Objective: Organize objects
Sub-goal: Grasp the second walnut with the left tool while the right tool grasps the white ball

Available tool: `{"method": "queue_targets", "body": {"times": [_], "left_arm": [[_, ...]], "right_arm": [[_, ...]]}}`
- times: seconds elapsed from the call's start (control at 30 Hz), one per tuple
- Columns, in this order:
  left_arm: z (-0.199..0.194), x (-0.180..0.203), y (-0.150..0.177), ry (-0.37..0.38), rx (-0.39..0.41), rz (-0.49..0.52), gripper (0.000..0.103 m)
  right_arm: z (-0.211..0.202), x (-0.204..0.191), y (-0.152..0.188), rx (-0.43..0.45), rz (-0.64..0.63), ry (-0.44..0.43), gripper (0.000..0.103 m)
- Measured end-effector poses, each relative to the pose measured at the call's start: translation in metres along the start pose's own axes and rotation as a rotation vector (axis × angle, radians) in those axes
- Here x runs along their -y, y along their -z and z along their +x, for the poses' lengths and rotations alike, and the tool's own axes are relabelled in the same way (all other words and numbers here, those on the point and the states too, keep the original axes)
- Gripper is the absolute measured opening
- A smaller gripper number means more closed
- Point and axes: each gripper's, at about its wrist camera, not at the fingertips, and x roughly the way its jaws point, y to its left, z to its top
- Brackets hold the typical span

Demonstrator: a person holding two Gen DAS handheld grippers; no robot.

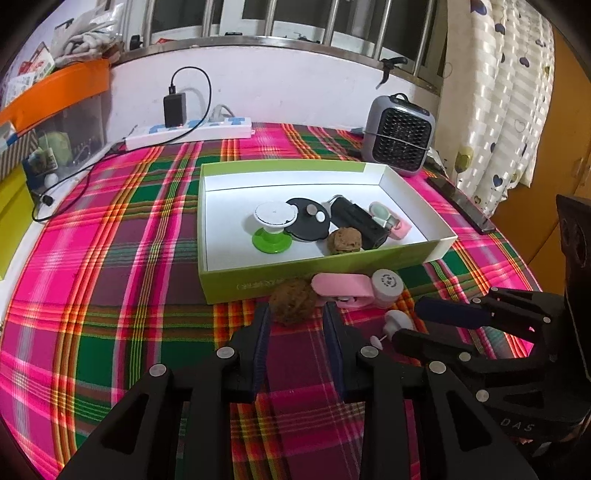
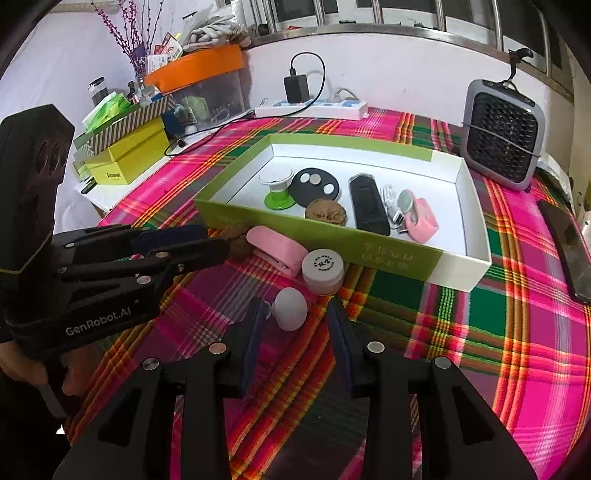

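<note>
Plaid tablecloth (image 1: 110,258) carries box (image 1: 314,273), perhaps walnut (image 1: 291,301).

A surface (image 1: 110,258) covered in a pink, green and maroon plaid cloth runs to a white wall (image 1: 277,88) at the far side, below a window (image 1: 295,18) with metal bars and a steel sill. At far right hangs a cream curtain (image 1: 498,92) printed with hearts, with orange-brown wooden furniture (image 1: 569,110) beside it. The window panes look dark, and the light on the cloth is even

Walnut (image 1: 291,301), pink case (image 1: 341,290) – outside box (image 1: 314,273)
</note>
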Motion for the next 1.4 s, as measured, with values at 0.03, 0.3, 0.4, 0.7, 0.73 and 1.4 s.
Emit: {"method": "queue_targets", "body": {"times": [0.03, 0.3, 0.4, 0.7, 0.73, 1.4], "left_arm": [[0.001, 0.000, 0.000, 0.000, -0.002, -0.001, 0.028], [0.010, -0.003, -0.004, 0.013, -0.019, -0.003, 0.029], [0.014, -0.003, -0.005, 0.017, -0.030, -0.004, 0.030], [0.025, -0.003, -0.008, 0.024, -0.060, -0.010, 0.031], [0.026, -0.003, -0.008, 0.027, -0.064, -0.013, 0.031], [0.008, -0.003, -0.001, 0.031, -0.015, -0.037, 0.029]], "right_arm": [[0.001, 0.000, 0.000, -0.004, 0.001, -0.003, 0.036], [0.012, 0.001, -0.003, -0.021, 0.022, -0.030, 0.036], [0.013, 0.001, -0.004, -0.019, 0.026, -0.041, 0.036], [0.010, 0.001, -0.004, -0.016, 0.016, -0.040, 0.023], [0.010, 0.002, -0.004, -0.015, 0.017, -0.038, 0.023], [-0.008, 0.008, 0.003, 0.022, 0.048, -0.011, 0.023]]}}
